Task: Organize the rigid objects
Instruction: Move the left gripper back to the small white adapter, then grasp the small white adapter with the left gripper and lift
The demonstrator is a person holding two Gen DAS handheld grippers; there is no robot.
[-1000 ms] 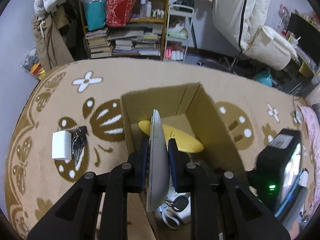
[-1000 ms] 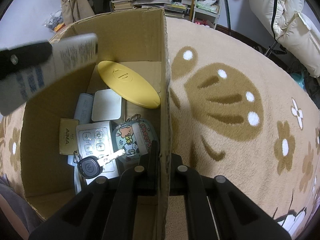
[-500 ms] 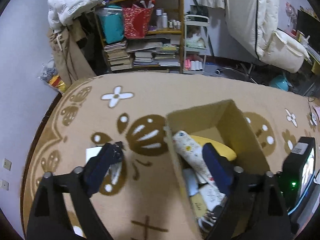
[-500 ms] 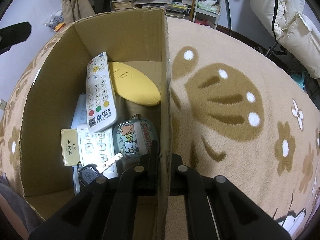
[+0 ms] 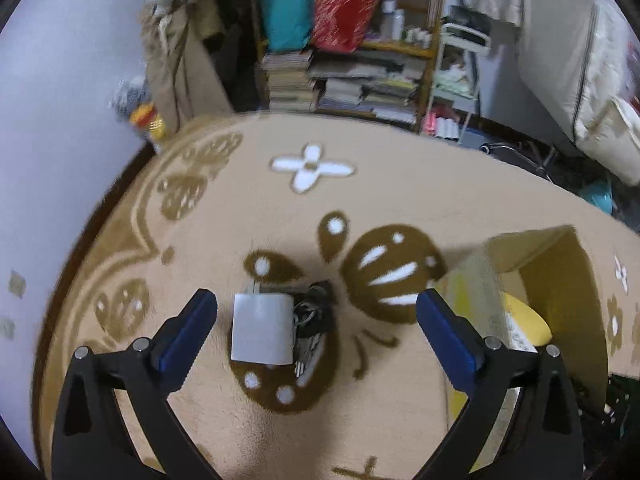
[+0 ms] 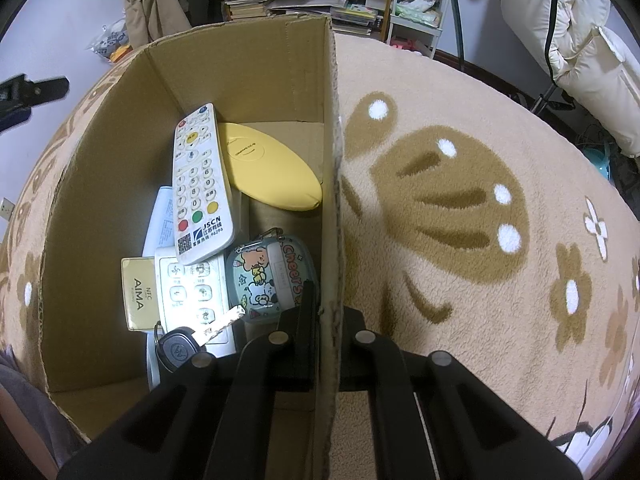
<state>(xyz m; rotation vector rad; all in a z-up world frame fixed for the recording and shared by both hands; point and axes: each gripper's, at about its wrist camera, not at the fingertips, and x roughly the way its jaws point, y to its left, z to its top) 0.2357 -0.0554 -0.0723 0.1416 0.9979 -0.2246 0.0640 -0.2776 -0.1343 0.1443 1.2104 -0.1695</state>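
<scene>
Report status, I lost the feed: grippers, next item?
Left gripper open over white charger and keys on rug. Right gripper shut on cardboard box wall. Path clear.

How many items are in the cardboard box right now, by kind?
Remotes: 2 (long white remote, button remote)
Yellow oval case: 1
Cartoon pouch: 1
Gold card: 1
Key: 1
White item under the remotes: 1
Total: 7
</scene>
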